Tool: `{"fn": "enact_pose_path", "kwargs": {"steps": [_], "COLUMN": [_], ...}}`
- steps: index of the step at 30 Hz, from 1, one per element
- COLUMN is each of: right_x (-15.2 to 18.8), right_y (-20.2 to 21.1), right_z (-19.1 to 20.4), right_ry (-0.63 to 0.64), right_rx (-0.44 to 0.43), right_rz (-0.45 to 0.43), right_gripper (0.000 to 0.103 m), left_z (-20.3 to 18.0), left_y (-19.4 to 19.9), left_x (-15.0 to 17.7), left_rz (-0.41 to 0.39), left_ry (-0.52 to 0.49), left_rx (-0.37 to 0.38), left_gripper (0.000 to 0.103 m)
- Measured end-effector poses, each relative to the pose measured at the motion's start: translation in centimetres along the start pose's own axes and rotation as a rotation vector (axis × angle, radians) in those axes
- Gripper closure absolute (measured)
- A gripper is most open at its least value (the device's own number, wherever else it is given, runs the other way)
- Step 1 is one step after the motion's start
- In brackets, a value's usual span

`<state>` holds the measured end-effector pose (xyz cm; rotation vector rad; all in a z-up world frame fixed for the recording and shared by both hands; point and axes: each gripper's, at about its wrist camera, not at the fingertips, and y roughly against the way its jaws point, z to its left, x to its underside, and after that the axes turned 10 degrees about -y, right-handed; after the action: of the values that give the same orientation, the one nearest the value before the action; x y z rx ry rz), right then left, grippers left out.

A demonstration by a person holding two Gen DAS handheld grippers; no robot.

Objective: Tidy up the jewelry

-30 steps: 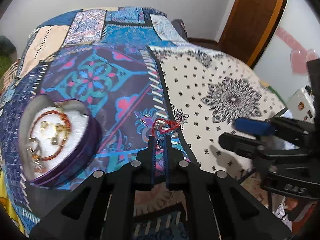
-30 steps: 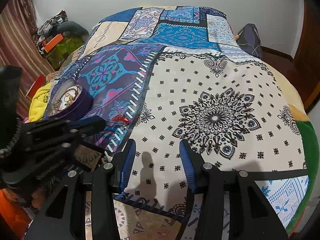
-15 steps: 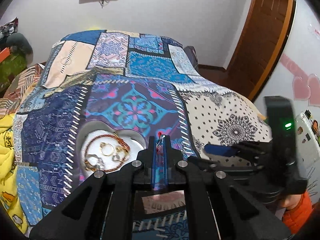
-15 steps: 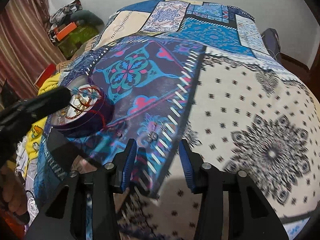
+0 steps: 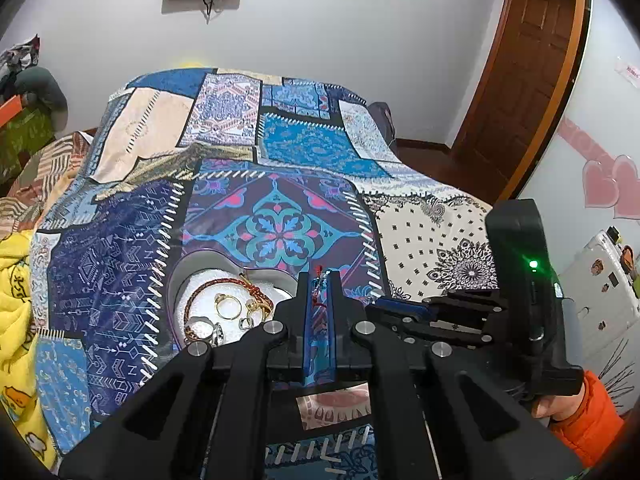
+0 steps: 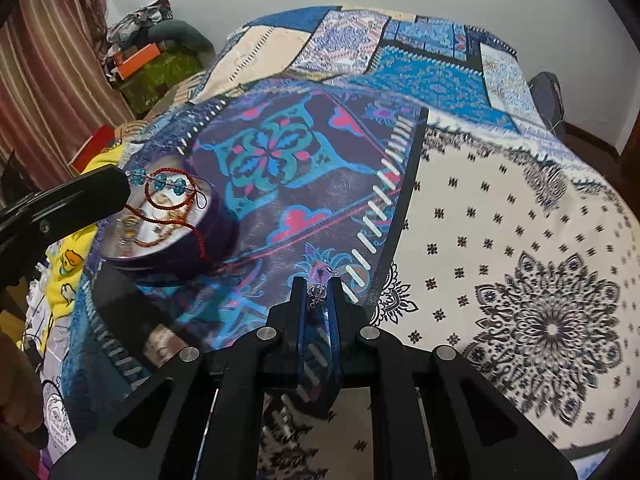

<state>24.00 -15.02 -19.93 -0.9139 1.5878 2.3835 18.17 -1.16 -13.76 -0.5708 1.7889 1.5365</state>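
A purple heart-shaped jewelry box (image 5: 176, 276) with white padding lies on the patterned bedspread and holds rings and a brown-red bracelet (image 5: 224, 284). My left gripper (image 5: 319, 280) is shut on a red cord bracelet with blue beads (image 6: 168, 186) and holds it above the box (image 6: 168, 240). My right gripper (image 6: 318, 286) is shut on a small silver earring (image 6: 317, 291) just above the bedspread, to the right of the box.
The bed is covered by a patchwork bedspread (image 6: 500, 220). A yellow blanket (image 5: 16, 280) lies at its left edge. A wooden door (image 5: 520, 64) is at the far right, and clutter (image 6: 152, 60) sits beyond the bed's left side.
My left gripper lifted the red cord bracelet off the bedspread and carried it left over the box. My right gripper moved left and closed on the silver earring.
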Motion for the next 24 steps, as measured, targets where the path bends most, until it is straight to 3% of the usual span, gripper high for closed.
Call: {"fn": "enact_pose_path", "kwargs": {"steps": [13,24], "right_x": [-1.4,-2.2], "right_y": [5.2,6.1], "right_z": [3.7,7.0], "right_ry": [0.045,0.081], "right_rx": [-0.051,-0.084], "right_rz": [-0.14,-0.194], "right_gripper": [0.094,0.094], "left_z": [0.8,3.3], "left_y": [4.8,8.5], "left_x": [-0.8,-1.3], "left_rz": [-0.081,-0.153], "left_ry": [0.008,0.037], "left_rx": [-0.062,-0.112], "left_gripper": [0.098,0.098]}}
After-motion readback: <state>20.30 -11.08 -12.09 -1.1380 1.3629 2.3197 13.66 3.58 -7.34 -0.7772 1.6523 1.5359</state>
